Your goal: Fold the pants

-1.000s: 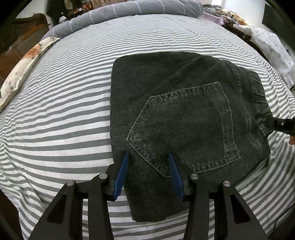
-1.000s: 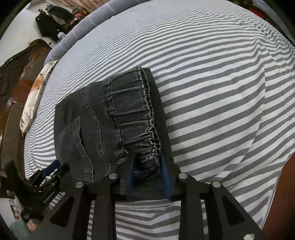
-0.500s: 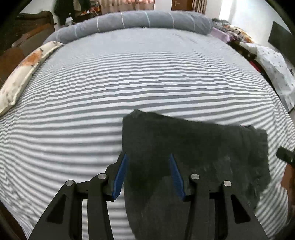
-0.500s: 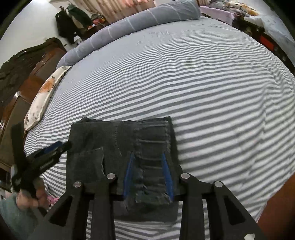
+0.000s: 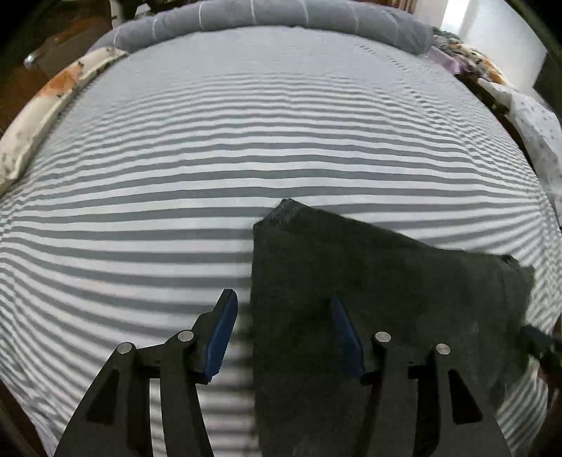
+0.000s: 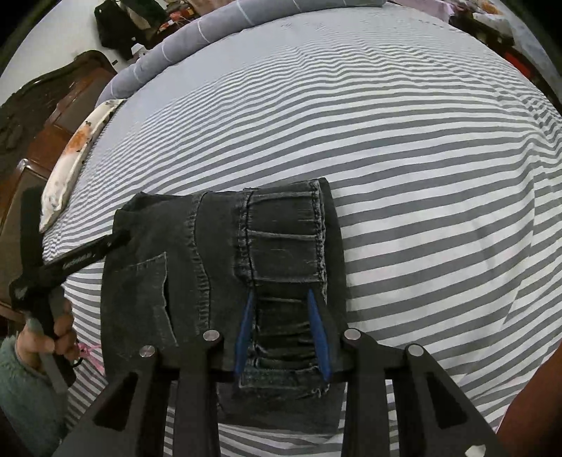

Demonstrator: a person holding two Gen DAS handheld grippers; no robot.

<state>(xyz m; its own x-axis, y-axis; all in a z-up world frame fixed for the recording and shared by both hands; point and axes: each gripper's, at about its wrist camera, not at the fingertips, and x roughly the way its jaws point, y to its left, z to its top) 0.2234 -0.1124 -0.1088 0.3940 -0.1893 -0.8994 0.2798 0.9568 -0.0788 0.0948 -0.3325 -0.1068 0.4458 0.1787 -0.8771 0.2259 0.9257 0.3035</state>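
Note:
The folded black denim pants (image 5: 368, 298) lie on the grey-and-white striped bed, near its front edge. My left gripper (image 5: 281, 306) is open, its pads straddling the pants' left edge, one pad over the sheet, one over the denim. In the right wrist view the pants (image 6: 217, 267) show their elastic waistband and a pocket. My right gripper (image 6: 279, 302) stands with its blue pads apart on either side of the waistband's gathered part, low over it. The left gripper (image 6: 87, 256) also shows there at the pants' left edge.
A grey rolled duvet (image 5: 281, 17) lies along the far end of the bed. A floral pillow (image 5: 42, 112) sits at the left edge beside a wooden headboard (image 6: 52, 116). Clothes (image 5: 527, 123) lie at the right. Striped sheet (image 5: 246, 140) stretches beyond the pants.
Both grippers have lifted and tilted up, so the pants sit lower in both views. The left gripper has shifted left to the pants' edge. The right gripper's pads have spread off the waistband.

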